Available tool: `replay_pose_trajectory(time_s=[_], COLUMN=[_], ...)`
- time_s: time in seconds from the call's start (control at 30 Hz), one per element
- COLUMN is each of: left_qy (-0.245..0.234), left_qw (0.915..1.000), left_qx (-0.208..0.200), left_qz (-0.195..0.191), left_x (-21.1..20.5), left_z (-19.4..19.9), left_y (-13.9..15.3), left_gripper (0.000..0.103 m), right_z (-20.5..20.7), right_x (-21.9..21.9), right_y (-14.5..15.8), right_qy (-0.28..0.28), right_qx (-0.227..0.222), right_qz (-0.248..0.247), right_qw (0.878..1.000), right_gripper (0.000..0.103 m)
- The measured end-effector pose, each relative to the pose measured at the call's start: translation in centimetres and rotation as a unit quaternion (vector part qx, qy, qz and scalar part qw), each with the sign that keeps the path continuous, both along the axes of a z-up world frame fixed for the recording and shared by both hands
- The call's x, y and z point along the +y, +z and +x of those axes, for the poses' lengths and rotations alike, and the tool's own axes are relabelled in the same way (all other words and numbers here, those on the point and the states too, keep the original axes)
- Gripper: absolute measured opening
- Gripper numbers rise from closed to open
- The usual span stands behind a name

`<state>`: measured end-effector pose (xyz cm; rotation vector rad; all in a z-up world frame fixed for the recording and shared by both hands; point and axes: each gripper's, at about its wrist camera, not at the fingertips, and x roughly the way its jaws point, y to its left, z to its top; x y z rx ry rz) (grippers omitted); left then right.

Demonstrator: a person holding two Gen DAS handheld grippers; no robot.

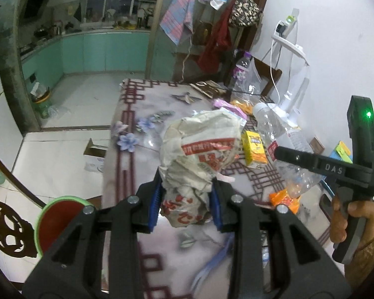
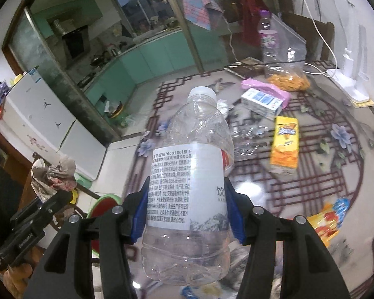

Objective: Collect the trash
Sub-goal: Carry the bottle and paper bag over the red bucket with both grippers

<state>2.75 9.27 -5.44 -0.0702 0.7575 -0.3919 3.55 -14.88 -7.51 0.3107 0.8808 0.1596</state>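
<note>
My left gripper (image 1: 185, 195) is shut on a crumpled paper wrapper (image 1: 199, 154) with red print, held above the patterned table (image 1: 127, 174). The wrapper also shows in the right wrist view (image 2: 53, 175), at the left. My right gripper (image 2: 188, 210) is shut on an empty clear plastic bottle (image 2: 189, 174) with a white label and cap, held over the table. That bottle also shows in the left wrist view (image 1: 279, 134), with the right gripper body (image 1: 336, 169) at the right. A green-rimmed red bin (image 1: 59, 221) stands on the floor by the table's left edge.
On the table lie a yellow juice carton (image 2: 285, 142), a blue-white carton (image 2: 261, 102), a pink wrapper (image 2: 264, 87), an orange snack packet (image 2: 326, 221), a bag of orange snacks (image 2: 286, 79) and a purple-capped bottle (image 2: 268, 35). A white lamp (image 2: 351, 84) stands at the far right.
</note>
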Motion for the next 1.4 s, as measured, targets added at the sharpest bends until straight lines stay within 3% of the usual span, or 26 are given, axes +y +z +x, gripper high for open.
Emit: replay_pose_trajectory(time_s=[0.43,0.83,1.4], left_qy=[0.021,0.066,0.18], left_qw=[0.9998,0.9975,0.9837], left_qx=[0.005,-0.026,0.001], left_qz=[-0.002,0.002,0.003], left_x=[4.5,6.7,12.1], left_z=[-1.9,-0.9,0.7], left_y=[-0.1,1.3,-0.5], left_gripper=[0.033,0.033,0.033], right_z=[-1.8,-0.4,4.4], right_x=[4.0,5.6,12.6], right_y=[-0.8,0.3,-1.7], right_qy=[0.016,0.056,0.179], right_qx=[0.015,-0.013,0.015], right_qz=[-0.003,0.006,0.012], right_qw=[1.0,0.998,0.984], right_gripper=[0.053,0.053,0.053])
